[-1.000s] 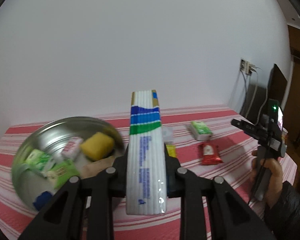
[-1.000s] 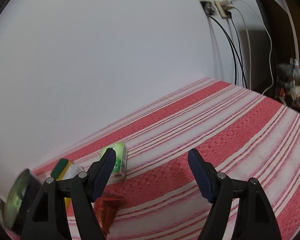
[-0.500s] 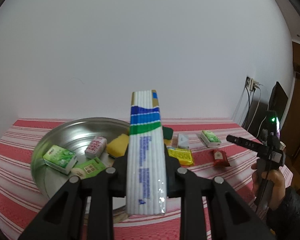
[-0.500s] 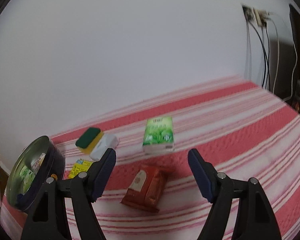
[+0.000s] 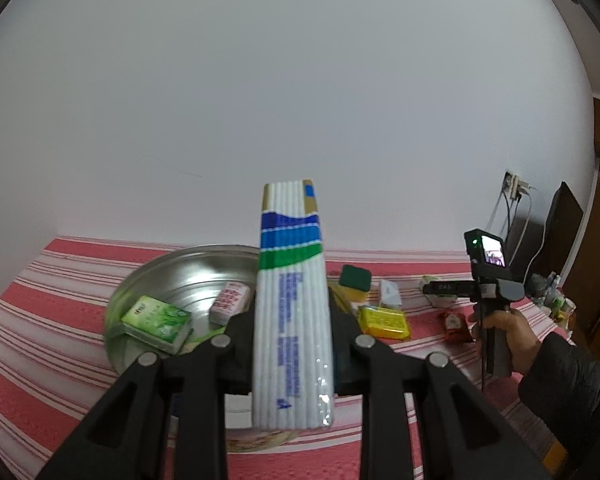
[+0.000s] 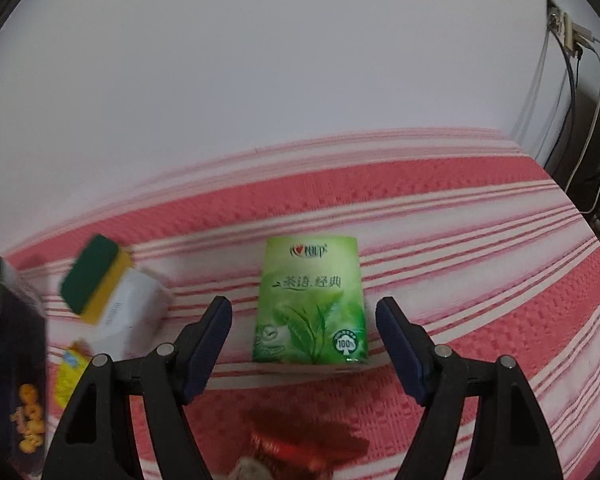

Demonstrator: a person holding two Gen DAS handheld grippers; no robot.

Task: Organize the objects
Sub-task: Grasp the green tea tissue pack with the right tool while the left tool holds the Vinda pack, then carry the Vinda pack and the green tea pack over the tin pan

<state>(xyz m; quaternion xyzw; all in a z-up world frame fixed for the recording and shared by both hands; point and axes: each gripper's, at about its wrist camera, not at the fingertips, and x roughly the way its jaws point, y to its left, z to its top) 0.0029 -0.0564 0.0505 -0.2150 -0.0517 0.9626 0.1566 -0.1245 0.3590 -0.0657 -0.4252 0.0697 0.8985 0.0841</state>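
Green filled the middle of the right wrist view: a tissue pack (image 6: 311,300) lay flat on the striped tablecloth (image 6: 480,248), framed by the right gripper (image 6: 304,328), whose jaws stood spread and empty, one on either side of it and not touching. A second earlier that camera had looked mostly at bare cloth with the pack off to the left; it had since swung round and tipped down onto it. That lineup suggested the pack was the next pick.

The left gripper (image 5: 292,344) was pinching a tall white packet of straws (image 5: 290,308) upright, as before, and now faced the metal bowl (image 5: 180,268), which held another green pack (image 5: 156,322) and a small white pack (image 5: 232,298). A sponge (image 5: 355,278), a yellow packet (image 5: 384,322) and a red sachet (image 5: 454,322) were left on the cloth.
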